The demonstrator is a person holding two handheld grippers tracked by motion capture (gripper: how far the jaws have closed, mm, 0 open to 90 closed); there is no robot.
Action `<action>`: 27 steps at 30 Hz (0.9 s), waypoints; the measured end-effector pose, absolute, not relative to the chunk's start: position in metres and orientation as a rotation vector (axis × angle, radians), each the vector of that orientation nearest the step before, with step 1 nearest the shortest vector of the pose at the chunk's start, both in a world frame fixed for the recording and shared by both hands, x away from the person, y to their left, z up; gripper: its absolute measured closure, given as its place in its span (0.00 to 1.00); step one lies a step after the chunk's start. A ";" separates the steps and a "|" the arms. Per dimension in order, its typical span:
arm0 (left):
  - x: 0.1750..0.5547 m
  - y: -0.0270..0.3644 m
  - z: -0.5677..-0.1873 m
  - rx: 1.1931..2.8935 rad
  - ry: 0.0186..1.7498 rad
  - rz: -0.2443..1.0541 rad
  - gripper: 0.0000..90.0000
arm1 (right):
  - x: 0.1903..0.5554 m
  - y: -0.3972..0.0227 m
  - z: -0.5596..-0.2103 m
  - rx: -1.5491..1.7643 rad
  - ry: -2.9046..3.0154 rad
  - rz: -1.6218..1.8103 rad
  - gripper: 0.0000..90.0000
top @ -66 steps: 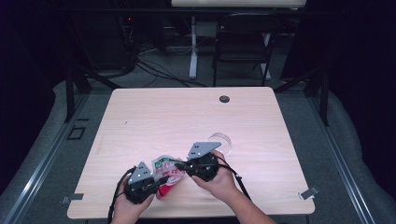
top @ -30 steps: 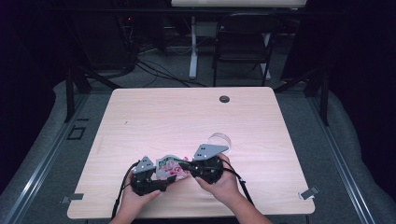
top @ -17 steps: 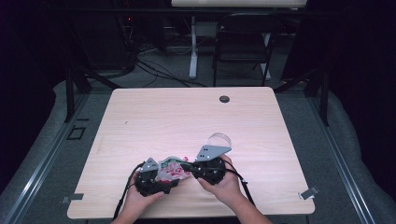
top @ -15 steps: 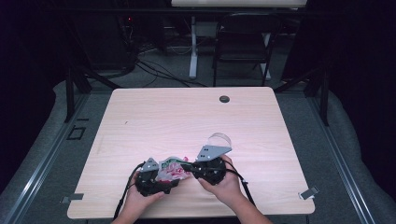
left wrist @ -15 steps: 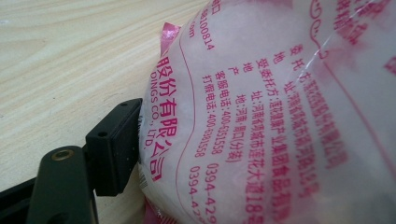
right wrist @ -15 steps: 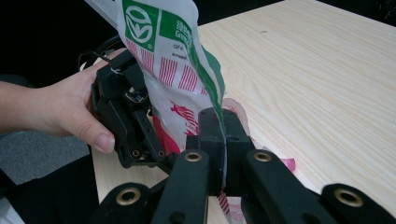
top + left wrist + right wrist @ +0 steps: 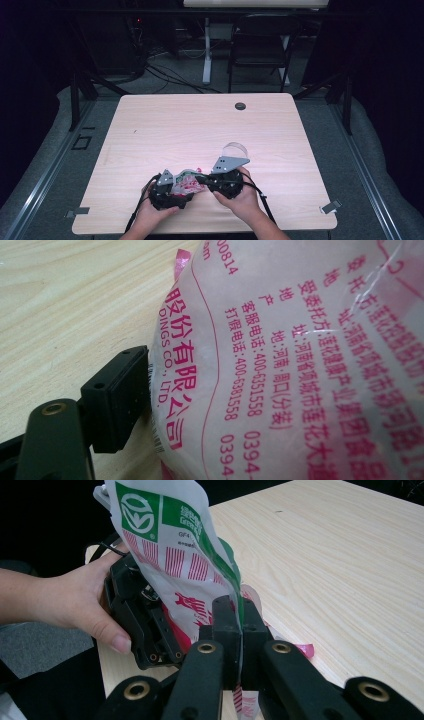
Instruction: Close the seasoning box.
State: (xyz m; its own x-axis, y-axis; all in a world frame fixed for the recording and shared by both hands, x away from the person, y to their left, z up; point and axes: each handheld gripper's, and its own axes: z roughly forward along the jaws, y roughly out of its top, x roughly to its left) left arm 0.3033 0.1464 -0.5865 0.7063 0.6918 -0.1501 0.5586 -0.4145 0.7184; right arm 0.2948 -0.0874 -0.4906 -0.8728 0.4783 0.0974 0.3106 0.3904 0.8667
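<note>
A plastic bag [image 7: 187, 182] with red and green print, stuffed with something white, sits near the table's front edge between both grippers. My right gripper [image 7: 202, 179] comes in from the right; in the right gripper view its jaws [image 7: 239, 615] are shut on the thin upper film of the bag [image 7: 165, 540]. My left gripper [image 7: 172, 192] comes in from the left, a hand around its body [image 7: 145, 625]. Its jaws have opened wider in the last second. The bag's full part [image 7: 300, 365] lies between them. One finger [image 7: 120, 395] rests against its side and the other is hidden behind it.
A clear round plastic thing [image 7: 235, 149] lies just behind the right gripper. A black grommet [image 7: 240, 106] sits near the table's far edge [image 7: 200, 95]. Both hands work close to the front edge [image 7: 200, 231]. A chair [image 7: 260, 45] stands beyond the table.
Since the earliest frame the left gripper has shifted right, closer in on the bag. The right gripper has held its place on the bag. Over the last half second nothing visibly moves.
</note>
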 end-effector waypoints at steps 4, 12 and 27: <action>0.303 0.146 -0.587 2.139 0.933 0.247 0.23 | 0.295 -0.088 -0.491 0.713 2.474 1.486 1.00; 0.301 0.143 -0.588 2.145 0.931 0.294 0.25 | 0.295 -0.087 -0.490 0.713 2.471 1.481 0.99; 0.299 0.142 -0.588 2.150 0.903 0.330 0.45 | 0.294 -0.086 -0.490 0.711 2.475 1.484 1.00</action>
